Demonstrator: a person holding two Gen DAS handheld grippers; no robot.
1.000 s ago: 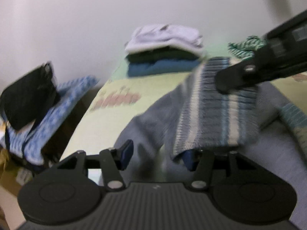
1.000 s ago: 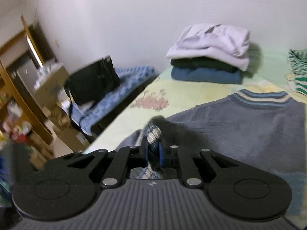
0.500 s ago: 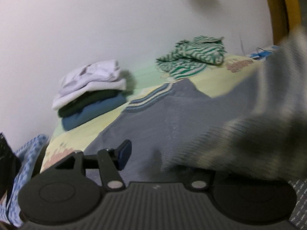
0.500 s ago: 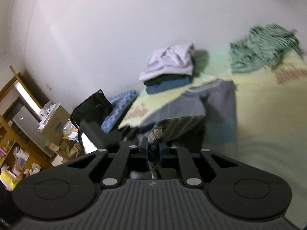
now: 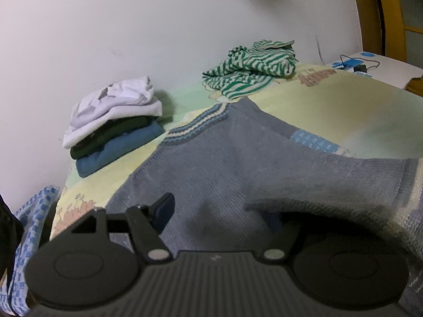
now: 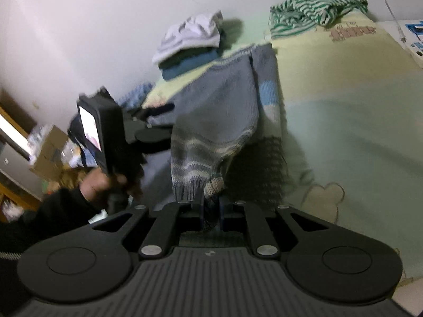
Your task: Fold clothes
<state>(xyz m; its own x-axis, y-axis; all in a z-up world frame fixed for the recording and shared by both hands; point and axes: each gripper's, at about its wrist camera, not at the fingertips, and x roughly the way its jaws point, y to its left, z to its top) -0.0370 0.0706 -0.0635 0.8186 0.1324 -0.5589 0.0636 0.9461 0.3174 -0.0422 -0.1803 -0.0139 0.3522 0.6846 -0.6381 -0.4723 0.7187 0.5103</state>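
The sweater (image 5: 211,163) is grey, with blue and cream stripes at its collar and cuff. The bedsheet (image 6: 343,100) is pale yellow and green. The crumpled shirt (image 5: 253,68) has green and white stripes.

Grey sweater (image 5: 211,163) drapes over the left gripper (image 5: 222,216), jaws apart.

A black bag (image 6: 76,129) sits by cardboard boxes (image 6: 50,145) (blurred) beside the bed (image 6: 343,105).
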